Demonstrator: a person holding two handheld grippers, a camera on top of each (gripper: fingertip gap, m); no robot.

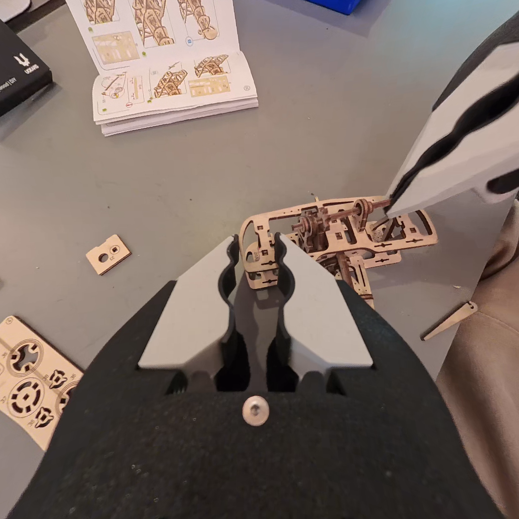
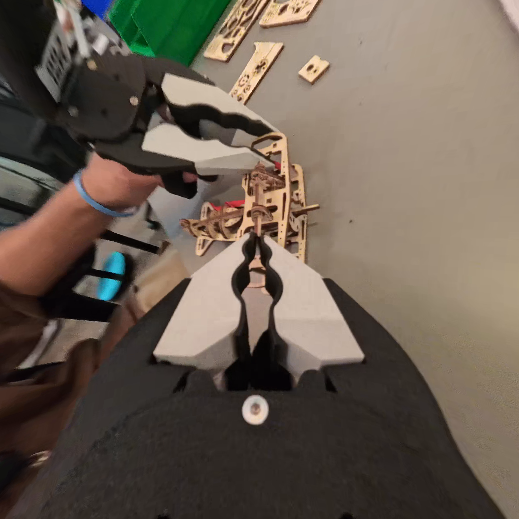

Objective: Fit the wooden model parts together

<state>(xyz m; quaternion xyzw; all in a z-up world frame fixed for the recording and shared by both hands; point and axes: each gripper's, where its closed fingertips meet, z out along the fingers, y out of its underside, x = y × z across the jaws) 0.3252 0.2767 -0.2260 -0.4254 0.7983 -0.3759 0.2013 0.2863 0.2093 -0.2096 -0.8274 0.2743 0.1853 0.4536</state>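
**Kid:** Left tool (image 1: 257, 238), what is it doing?

**Helper:** Its two gray fingers sit on each side of the rounded end of the wooden model (image 1: 331, 244). They look like they hold that end, with a gap still between them lower down.

**Kid:** And the right tool (image 2: 256, 238)?

**Helper:** Its tips are pinched tight on the end of the thin dark rod (image 2: 257, 216) that runs through the model. In the left wrist view the right tool (image 1: 389, 206) comes in from 2 o'clock and bites the rod (image 1: 345, 214) at its far end.

**Kid:** Where is the model?

**Helper:** On the gray bench (image 1: 309, 126), near the middle, between the two tools. It has little gears inside.

**Kid:** What else is on the bench?

**Helper:** A small square wooden piece (image 1: 108, 254) with holes lies at 9 o'clock from the model. An open instruction booklet (image 1: 168, 64) is at 11 o'clock. A black box (image 1: 19, 73) is at the far left. A wooden sheet with cut-out parts (image 1: 28, 376) is at 8 o'clock. A thin pointed wooden stick (image 1: 449, 320) lies at 4 o'clock.

**Kid:** Whose arm is that?

**Helper:** A person's arm with a blue wristband (image 2: 92, 202) holds the left tool (image 2: 266, 148) in the right wrist view.
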